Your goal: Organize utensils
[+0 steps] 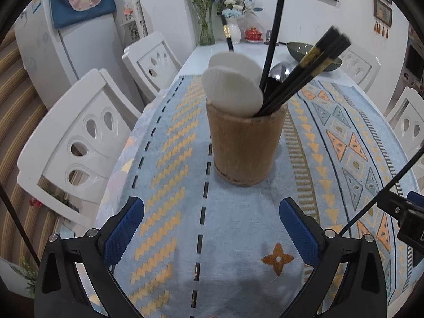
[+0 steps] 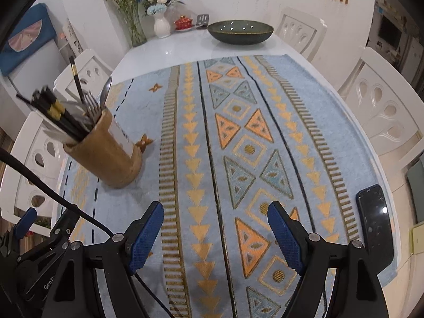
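The wooden utensil holder [image 1: 245, 143] stood upright on the patterned cloth [image 1: 182, 212] toward the table's left edge, holding black chopsticks [image 1: 304, 76], white spoons [image 1: 233, 90] and a fork [image 2: 92, 103]. The left gripper [image 1: 212, 228] and right gripper [image 2: 214, 233] hung with jaws spread, pinching nothing. A dark bowl [image 2: 239, 31] sat near the far edge.

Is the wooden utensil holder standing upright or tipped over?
Upright. The wooden utensil holder sits base-down on the cloth, with chopsticks sticking out of its open top.
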### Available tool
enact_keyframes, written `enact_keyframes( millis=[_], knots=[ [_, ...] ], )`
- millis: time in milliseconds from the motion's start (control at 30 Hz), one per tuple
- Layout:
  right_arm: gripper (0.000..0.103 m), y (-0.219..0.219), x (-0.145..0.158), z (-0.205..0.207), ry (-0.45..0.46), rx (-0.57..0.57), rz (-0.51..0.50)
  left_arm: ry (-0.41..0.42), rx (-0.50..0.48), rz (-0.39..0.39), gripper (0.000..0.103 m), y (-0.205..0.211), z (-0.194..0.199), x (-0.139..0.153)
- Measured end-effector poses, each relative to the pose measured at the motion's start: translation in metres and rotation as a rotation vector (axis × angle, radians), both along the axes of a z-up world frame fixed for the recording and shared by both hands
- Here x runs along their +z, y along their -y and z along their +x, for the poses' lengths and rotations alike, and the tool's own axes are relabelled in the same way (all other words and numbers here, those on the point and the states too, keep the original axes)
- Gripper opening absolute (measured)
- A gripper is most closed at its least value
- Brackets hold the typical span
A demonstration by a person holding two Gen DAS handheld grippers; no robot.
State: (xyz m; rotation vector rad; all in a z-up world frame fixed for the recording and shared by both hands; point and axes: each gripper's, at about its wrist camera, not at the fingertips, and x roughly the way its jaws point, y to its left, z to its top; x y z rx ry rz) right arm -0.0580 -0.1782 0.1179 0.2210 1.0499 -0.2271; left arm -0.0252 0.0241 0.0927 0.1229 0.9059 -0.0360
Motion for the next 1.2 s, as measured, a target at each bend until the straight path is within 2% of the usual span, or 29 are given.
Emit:
enact_keyframes(
  millis=[333, 467, 567, 1200],
  knots=[
    [0.079, -0.011, -0.006, 0.0, -0.025, 0.045, -0.023, -0.046, -0.003, -0.004, 0.102, 0.0, 0.003, -0.011],
    [0.079, -0.011, -0.009, 0.002, -0.032, 0.051, -0.016, -0.084, -0.012, -0.045, 0.102, -0.001, 0.008, -0.015],
    [0.079, -0.011, -0.01, 0.004, -0.042, 0.059, -0.016, -0.097, -0.01, -0.048, 0.102, -0.001, 0.009, -0.019],
    [0.079, -0.019, -0.011, 0.012, -0.053, 0.097, -0.027, -0.099, -0.021, -0.085, 0.102, 0.001, 0.019, -0.016]
  ],
)
